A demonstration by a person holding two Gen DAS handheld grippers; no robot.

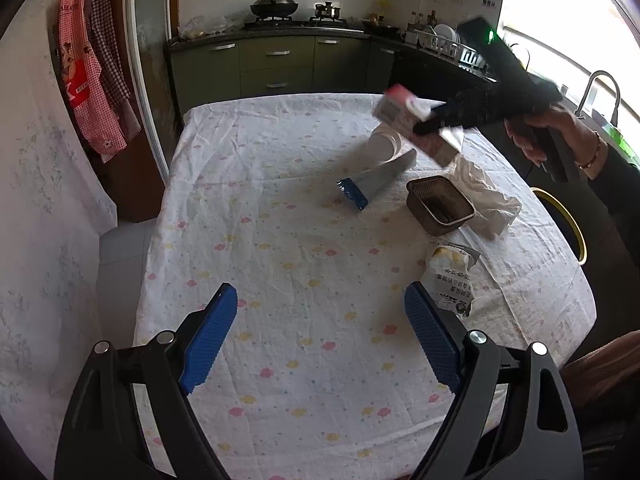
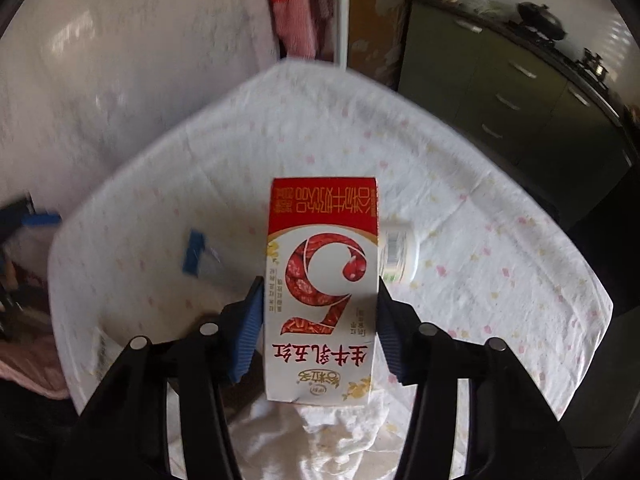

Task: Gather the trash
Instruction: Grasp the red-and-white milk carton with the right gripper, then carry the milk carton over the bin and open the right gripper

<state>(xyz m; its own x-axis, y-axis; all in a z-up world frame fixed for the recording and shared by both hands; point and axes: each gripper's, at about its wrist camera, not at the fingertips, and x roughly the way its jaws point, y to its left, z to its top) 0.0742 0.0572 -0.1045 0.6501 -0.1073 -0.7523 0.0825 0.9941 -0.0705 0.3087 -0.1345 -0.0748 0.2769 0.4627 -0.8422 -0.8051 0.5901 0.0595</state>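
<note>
Right wrist view: right tool [image 2: 320, 320] pinching milk carton [image 2: 322, 280] above bench [image 2: 500, 280]; left tool [image 1: 320, 336] spread, empty. Keep grip square, carry level to bin.

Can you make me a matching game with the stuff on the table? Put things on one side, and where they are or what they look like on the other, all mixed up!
Things:
1. milk carton
2. brown tray
3. silver wrapper
4. left gripper

Descriptions:
A. flat on the tablecloth, blue at one end
B. open, with nothing between its blue pads
C. between the right gripper's pads
D. sitting empty beside the crumpled white tissue

Pairs: 1-C, 2-D, 3-A, 4-B
</note>
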